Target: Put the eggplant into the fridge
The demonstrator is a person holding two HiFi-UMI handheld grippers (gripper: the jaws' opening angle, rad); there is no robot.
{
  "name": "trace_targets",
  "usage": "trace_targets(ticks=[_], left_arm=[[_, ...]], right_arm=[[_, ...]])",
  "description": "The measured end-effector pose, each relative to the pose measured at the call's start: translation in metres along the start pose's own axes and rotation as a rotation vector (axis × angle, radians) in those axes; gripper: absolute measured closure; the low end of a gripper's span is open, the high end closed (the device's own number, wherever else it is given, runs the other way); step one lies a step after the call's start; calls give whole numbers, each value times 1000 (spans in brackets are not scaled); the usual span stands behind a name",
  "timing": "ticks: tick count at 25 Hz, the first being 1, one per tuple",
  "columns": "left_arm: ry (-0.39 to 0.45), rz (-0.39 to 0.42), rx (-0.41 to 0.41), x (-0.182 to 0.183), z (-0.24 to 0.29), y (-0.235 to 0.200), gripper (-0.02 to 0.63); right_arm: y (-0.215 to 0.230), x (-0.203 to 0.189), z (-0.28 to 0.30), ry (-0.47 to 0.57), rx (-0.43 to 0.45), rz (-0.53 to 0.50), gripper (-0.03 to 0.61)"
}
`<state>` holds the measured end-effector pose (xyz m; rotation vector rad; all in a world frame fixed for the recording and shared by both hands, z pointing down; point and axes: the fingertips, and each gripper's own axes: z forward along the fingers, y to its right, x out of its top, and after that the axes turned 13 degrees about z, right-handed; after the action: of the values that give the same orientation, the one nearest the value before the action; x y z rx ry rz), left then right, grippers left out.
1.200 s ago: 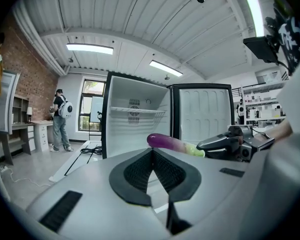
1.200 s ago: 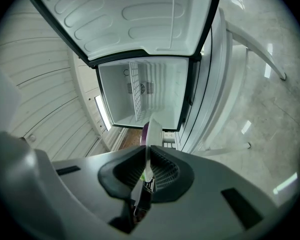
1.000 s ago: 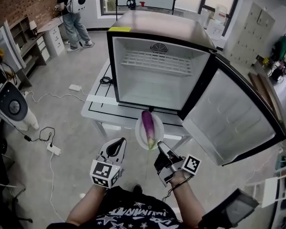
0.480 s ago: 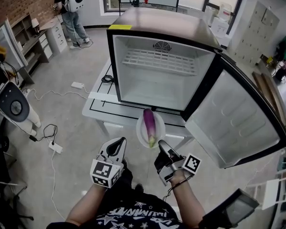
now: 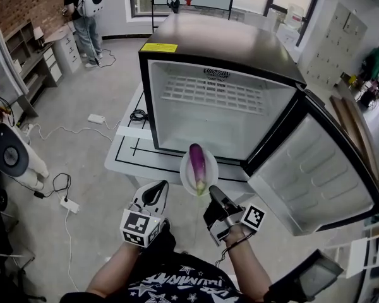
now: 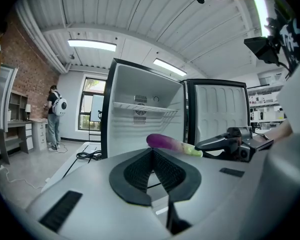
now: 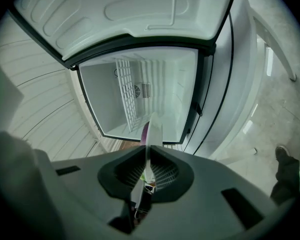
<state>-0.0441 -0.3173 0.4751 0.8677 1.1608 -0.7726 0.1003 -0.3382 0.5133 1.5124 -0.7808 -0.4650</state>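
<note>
1. Right gripper (image 5: 215,196): jaws pressed onto the near rim of a white plate (image 5: 186,174). The right gripper view shows the plate (image 7: 154,133) edge-on, running straight into the jaw gap of the gripper (image 7: 147,159)
2. Eggplant (image 5: 198,163) lies lengthwise on that plate, purple end toward the fridge (image 5: 221,40), green stem end toward the right gripper. It's not touched by either gripper
3. Plate with eggplant is held just in front of the fridge's lower front edge, outside the cavity, above the near edge of the white table (image 5: 129,150) the fridge stands on
4. Left gripper (image 5: 154,193): jaws pressed together with nothing between them, confirmed in its own view (image 6: 152,153). It sits low, left of the plate and apart from it
5. From the left gripper view the eggplant (image 6: 169,142) shows level, in front of the open fridge
6. Fridge door (image 5: 316,169) is swung wide open to the right, and a wire shelf (image 5: 215,93) sits in the upper part of the cavity
7. A person (image 5: 82,8) stands at the far left by a desk, well apart from the fridge
</note>
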Motion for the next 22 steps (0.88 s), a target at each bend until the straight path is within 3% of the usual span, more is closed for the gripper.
trace_targets(ticks=[22], left_arm=[[-14,1,-105,-13,115,-84,604]], right_arm=[[28,63,114,69,-60,2,555]])
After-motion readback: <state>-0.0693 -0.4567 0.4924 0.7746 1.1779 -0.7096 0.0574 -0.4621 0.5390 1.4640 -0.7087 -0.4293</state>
